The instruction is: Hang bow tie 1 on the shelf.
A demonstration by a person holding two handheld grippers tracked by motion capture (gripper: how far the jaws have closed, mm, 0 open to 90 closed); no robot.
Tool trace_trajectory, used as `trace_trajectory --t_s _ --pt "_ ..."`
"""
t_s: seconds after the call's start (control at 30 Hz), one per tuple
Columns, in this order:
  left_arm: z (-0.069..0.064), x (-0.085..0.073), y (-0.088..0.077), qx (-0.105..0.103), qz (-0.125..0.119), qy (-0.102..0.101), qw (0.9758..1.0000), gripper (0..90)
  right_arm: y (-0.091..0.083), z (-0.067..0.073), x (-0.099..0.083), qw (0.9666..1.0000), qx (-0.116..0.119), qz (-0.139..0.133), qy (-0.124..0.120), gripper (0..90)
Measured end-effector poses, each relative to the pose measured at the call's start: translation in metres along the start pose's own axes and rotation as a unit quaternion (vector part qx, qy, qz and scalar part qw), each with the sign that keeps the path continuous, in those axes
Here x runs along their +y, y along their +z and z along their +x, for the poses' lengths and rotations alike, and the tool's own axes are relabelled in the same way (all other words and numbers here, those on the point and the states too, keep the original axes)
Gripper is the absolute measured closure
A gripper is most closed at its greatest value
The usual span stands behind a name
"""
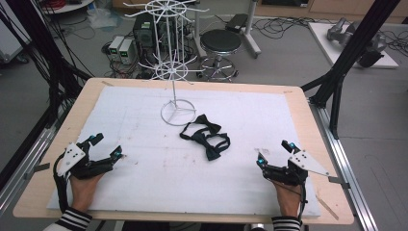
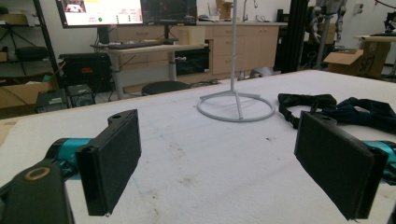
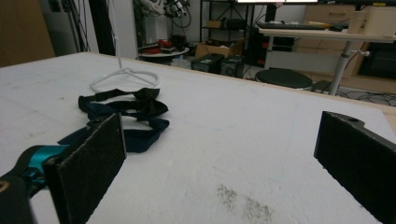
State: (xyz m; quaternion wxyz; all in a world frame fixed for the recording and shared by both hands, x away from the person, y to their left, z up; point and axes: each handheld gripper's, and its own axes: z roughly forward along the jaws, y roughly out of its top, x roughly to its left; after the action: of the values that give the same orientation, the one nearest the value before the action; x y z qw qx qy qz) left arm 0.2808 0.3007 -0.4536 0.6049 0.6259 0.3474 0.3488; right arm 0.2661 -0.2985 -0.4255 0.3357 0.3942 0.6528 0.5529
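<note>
- The left gripper (image 1: 107,147) is resting low at the near left of the white foam mat (image 1: 144,168), its jaws spread wide and grasping nothing.
- The right gripper (image 1: 274,153) is sitting at the near right, jaws likewise parted and empty.
- The dark fabric bow ties with straps (image 1: 206,135) are lying in a loose heap mid-mat, between the two grippers and well apart from both.
- The white wire display stand (image 1: 174,72) is standing upright, its ring base just beyond the heap.

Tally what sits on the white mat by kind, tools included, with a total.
Bow ties: 2, one black, one dark navy
White wire rack: 1
Hand-held tools: 2, left tool, right tool, both open
Total: 5
</note>
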Motion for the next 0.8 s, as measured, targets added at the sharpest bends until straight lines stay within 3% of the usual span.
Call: trace_trajectory --t_s 0.4,0.53,0.8 --pt "0.0 0.0 0.0 0.002 0.0 0.0 1.0 15.1 0.013 0.0 0.033 0.9985 0.028 0.046 0.014 1.5" --pt "0.0 0.0 0.0 0.002 0.0 0.0 1.0 15.1 0.023 0.003 0.047 0.9958 0.047 0.077 0.017 1.5" --pt "0.0 0.0 0.0 0.001 0.0 0.0 1.0 15.1 0.038 0.008 0.062 0.9913 0.073 0.109 0.015 1.5"
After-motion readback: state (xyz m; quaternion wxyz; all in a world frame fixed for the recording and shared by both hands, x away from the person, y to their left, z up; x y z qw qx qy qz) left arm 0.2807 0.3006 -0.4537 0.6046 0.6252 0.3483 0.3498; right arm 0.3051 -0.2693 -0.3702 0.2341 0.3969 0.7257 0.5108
